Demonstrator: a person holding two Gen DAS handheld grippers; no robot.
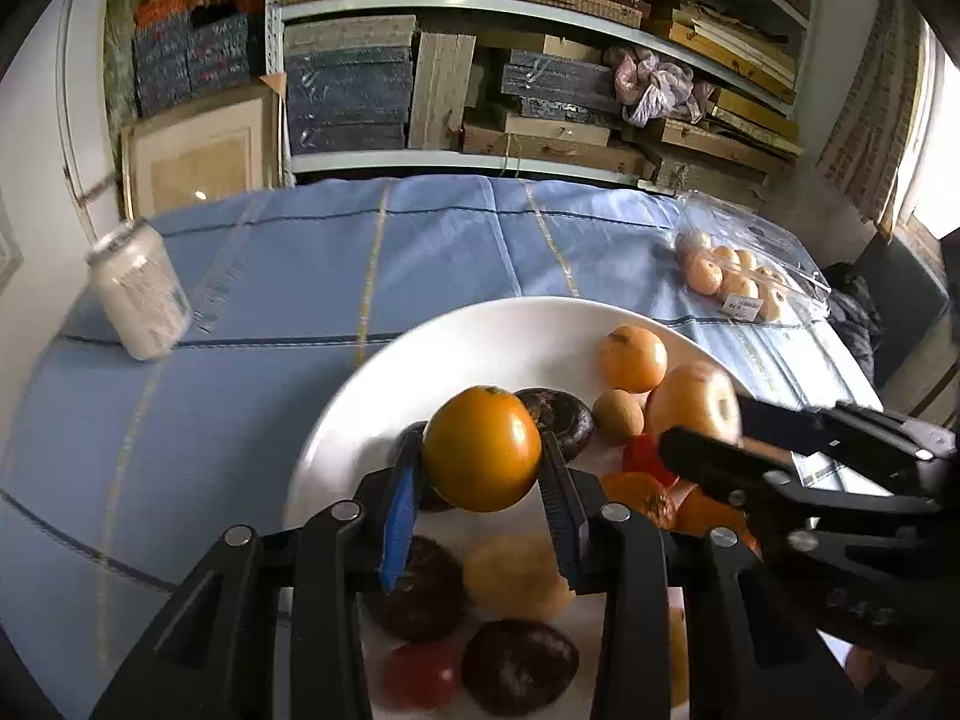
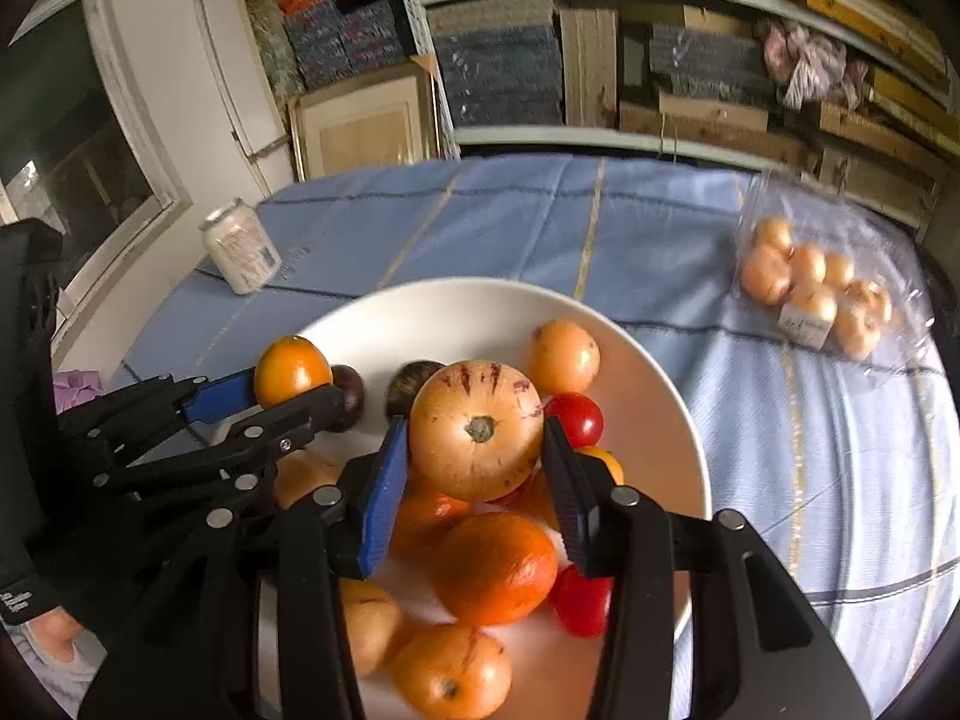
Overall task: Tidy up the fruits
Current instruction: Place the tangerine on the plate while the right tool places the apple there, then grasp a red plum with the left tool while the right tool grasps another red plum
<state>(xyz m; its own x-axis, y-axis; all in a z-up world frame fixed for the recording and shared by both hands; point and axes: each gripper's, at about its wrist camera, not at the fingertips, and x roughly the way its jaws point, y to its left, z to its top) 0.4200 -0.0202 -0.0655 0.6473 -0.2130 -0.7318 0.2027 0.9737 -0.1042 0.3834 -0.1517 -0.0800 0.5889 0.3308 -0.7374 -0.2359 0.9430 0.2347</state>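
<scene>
Over white plate (image 1: 360,396): left jaws clamped on orange fruit (image 1: 482,449), right on striped melon (image 2: 477,429).

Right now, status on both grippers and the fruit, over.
Left gripper shut on orange fruit. Right gripper shut on striped pale melon. Both over white plate of fruit. Nothing blocking.

I can read almost nothing here; the white sticker (image 2: 806,317) on the clear fruit pack (image 2: 828,276) at my two o'clock carries print too small to make out; the jar's label (image 2: 243,252) at ten o'clock is blurred.
</scene>
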